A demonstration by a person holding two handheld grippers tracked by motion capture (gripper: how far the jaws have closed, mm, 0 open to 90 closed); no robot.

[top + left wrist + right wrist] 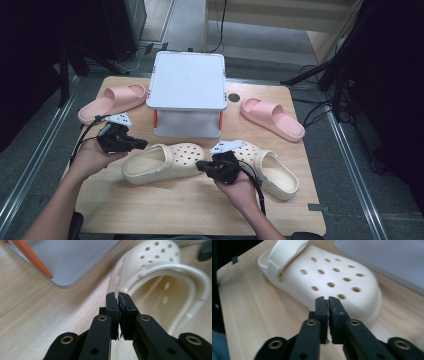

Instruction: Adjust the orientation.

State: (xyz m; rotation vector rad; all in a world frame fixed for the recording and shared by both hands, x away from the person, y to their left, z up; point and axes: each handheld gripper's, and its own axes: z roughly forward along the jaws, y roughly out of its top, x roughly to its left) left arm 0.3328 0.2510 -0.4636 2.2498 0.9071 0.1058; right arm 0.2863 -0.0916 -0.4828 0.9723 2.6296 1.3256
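Observation:
Two cream clogs lie side by side at the table's front. The left clog points its holed toe to the right, and the right clog lies behind my right hand. My left gripper is shut and empty, just off the left clog's heel. In the left gripper view its jaws are pressed together in front of that clog's heel opening. My right gripper is also shut and empty, at the same clog's toe. Its jaws meet right before the holed toe.
A white two-level rack with orange posts stands at the back middle. One pink slide lies to its left and another to its right. Bare wooden table runs along the front edge.

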